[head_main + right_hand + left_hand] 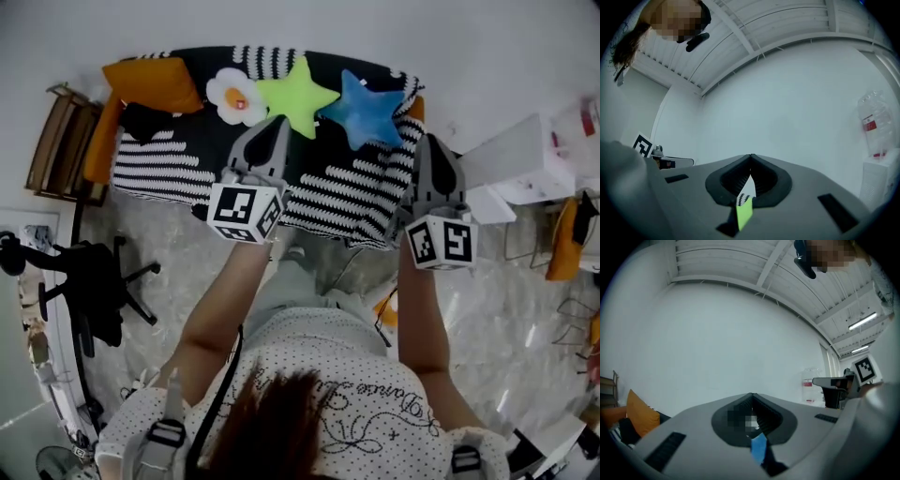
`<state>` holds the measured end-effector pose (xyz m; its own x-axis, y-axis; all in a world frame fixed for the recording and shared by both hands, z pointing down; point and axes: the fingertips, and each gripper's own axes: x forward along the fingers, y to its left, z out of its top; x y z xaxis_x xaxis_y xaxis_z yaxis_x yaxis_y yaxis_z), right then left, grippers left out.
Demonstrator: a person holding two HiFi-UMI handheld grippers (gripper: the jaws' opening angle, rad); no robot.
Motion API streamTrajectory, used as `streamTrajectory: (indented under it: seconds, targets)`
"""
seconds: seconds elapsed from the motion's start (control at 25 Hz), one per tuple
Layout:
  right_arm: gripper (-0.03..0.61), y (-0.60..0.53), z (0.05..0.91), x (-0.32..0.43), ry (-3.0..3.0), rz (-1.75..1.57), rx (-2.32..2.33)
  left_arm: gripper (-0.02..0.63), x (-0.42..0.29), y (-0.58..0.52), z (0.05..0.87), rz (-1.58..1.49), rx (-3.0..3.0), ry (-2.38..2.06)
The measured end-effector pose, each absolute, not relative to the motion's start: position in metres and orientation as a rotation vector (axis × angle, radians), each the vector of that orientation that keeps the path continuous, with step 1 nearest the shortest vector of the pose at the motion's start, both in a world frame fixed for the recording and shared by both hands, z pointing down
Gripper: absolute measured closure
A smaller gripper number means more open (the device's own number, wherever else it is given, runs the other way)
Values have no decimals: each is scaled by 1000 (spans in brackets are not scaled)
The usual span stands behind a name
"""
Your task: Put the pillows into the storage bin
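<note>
Several pillows lie along the back of a sofa (347, 192) draped in a black-and-white striped blanket: an orange pillow (155, 82), a white flower pillow (235, 96), a green star pillow (295, 97) and a blue star pillow (364, 110). My left gripper (277, 122) is shut and empty, its tip just below the green star. My right gripper (422, 141) is also shut and empty, at the sofa's right end below the blue star. In the left gripper view the jaws (752, 395) meet against the white wall, with the orange pillow (642, 418) low at the left. The right gripper (751, 157) looks at the same wall.
A black office chair (103, 281) and a wooden rack (61, 141) stand left of the sofa. A white box-like piece (525, 159) sits to the right, near orange items (565, 239). A plastic bottle (872, 124) stands at the right in the right gripper view.
</note>
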<state>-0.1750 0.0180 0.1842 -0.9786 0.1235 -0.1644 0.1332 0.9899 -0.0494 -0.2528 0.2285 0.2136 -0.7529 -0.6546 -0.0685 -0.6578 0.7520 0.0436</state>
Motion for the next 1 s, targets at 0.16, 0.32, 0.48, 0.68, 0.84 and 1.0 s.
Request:
streamTrajectory:
  seconds: [0.16, 0.32, 0.48, 0.68, 0.84, 1.0]
  targets:
    - [568, 40, 182, -215, 2964, -109, 166, 611, -293, 250, 212, 91, -1110, 2889]
    - [568, 53, 185, -244, 2968, -124, 152, 611, -323, 264, 216, 93, -1117, 2896]
    - [568, 53, 193, -269, 2992, -127, 172, 611, -346, 265, 225, 122, -1095, 2920]
    - [568, 33, 202, -310, 2992, -152, 201, 611, -378, 246, 234, 131, -1066, 2948]
    - [568, 13, 200, -345, 2984, -147, 274, 611, -405, 224, 233, 132, -1015, 2963]
    - [566, -16, 202, -382, 2984, -138, 344, 611, -434, 197, 238, 144, -962, 2982]
